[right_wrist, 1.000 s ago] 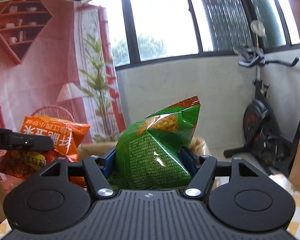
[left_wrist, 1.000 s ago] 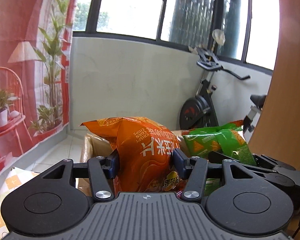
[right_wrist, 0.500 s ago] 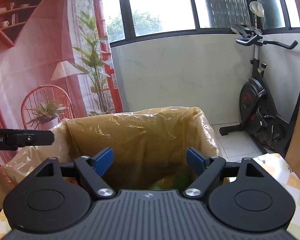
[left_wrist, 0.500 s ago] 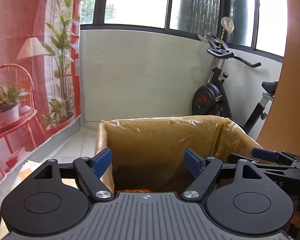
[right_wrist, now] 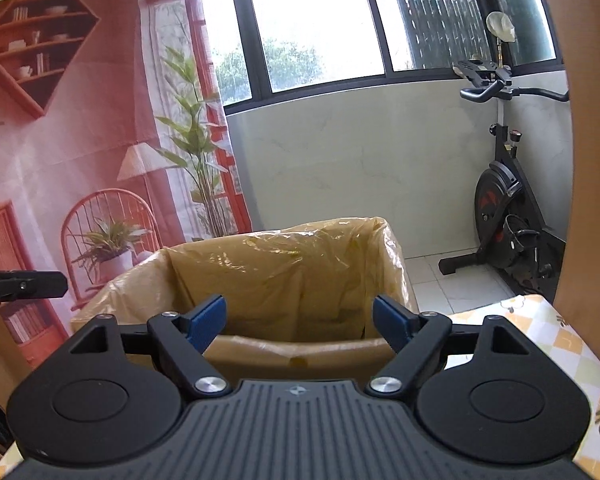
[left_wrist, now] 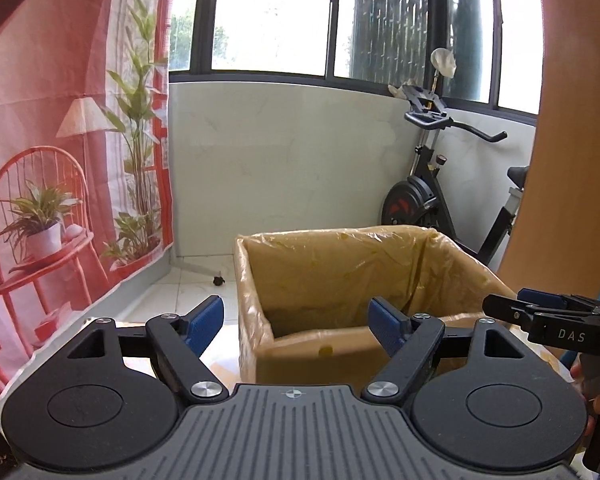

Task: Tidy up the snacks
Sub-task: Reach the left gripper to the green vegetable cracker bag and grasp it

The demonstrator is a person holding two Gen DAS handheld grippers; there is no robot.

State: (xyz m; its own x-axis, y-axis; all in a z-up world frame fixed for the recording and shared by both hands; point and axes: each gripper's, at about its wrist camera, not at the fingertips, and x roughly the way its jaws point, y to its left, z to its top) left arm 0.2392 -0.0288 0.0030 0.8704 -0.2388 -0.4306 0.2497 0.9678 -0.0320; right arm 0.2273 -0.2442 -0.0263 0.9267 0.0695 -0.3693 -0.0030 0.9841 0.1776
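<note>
lined box (left_wrist: 340, 280) ahead of empty, parted left tongs (left_wrist: 296, 318), right tongs (right_wrist: 300, 316)

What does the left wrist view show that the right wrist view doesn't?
Only the left wrist view shows the right gripper side-on, with part of the hand holding it, and a castor wheel on the floor. Only the right wrist view shows the checked tablecloth and the printed wall shelf. Both show the plastic-lined cardboard box, the exercise bike, and open, empty jaws; the left gripper holds nothing either.
</note>
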